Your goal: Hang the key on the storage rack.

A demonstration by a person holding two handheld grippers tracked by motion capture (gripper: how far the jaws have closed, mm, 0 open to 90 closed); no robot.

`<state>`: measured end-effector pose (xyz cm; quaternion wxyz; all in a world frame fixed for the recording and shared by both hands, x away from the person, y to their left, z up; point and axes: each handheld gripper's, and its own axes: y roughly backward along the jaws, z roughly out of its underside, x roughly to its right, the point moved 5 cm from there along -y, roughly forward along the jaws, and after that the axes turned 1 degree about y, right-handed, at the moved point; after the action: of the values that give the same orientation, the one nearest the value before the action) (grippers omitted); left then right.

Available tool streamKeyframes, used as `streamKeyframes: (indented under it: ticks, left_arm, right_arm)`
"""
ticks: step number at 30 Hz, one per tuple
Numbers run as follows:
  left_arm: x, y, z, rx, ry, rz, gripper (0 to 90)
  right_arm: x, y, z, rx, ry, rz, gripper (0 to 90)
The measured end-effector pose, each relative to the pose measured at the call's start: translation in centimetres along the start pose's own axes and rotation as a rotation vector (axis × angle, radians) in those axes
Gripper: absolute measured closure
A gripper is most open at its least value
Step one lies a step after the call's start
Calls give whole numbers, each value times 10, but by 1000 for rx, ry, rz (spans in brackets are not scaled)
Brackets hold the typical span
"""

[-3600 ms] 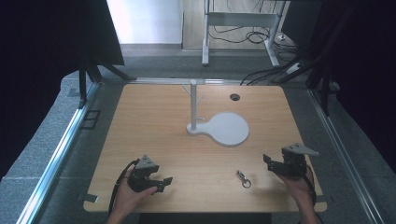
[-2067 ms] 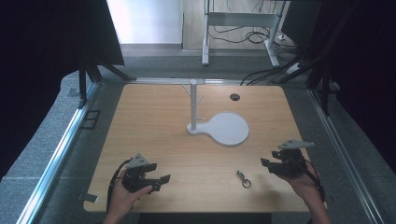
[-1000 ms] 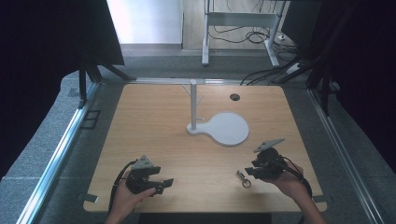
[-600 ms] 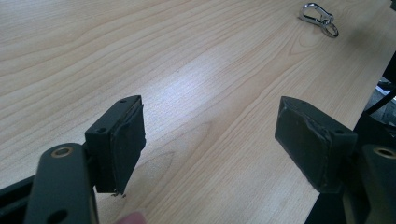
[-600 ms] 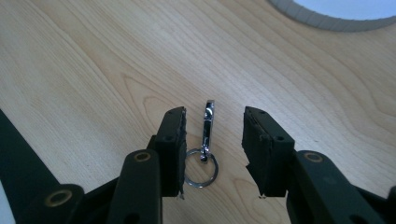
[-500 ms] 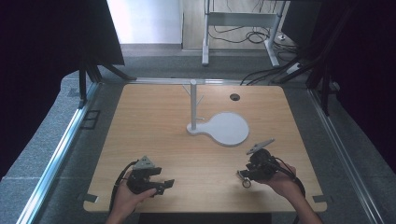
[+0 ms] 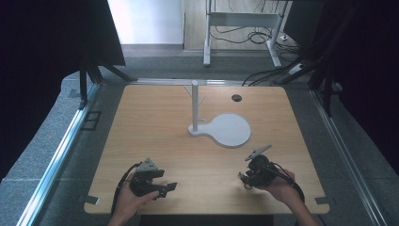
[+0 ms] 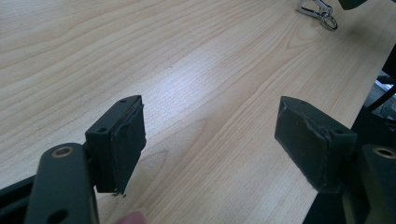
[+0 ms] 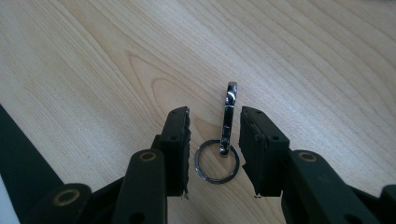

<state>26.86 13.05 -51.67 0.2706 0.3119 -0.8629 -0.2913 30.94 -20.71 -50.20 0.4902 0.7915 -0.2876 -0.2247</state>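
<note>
A wooden table (image 7: 160, 117) bears a white stand (image 7: 226, 129) and a metal keyring clip (image 9: 223, 140).

floor: grey carpet (image 7: 56, 155) | bg: black curtains (image 7: 42, 42) | metal table frame (image 7: 240, 19) | cables (image 7: 282, 75)

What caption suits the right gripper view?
Right gripper closing its jaws around a metal key ring clip lying on the wooden table.

White stand (image 7: 220, 127), wooden table (image 7: 155, 117), grey floor (image 7: 56, 136)
</note>
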Motion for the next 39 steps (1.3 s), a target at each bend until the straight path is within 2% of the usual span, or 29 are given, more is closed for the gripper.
streamKeyframes:
  ticks: [4, 21, 39]
  left_arm:
    - [1, -1, 0, -4, -1, 1, 250]
    - [2, -4, 1, -13, -4, 2, 251]
    - [3, -8, 3, -33, -14, -1, 251]
  right_arm:
    - [-1, -3, 2, -8, -2, -6, 639]
    - [1, -15, 2, -45, 2, 28, 671]
    - [2, -24, 7, -92, 13, 66, 779]
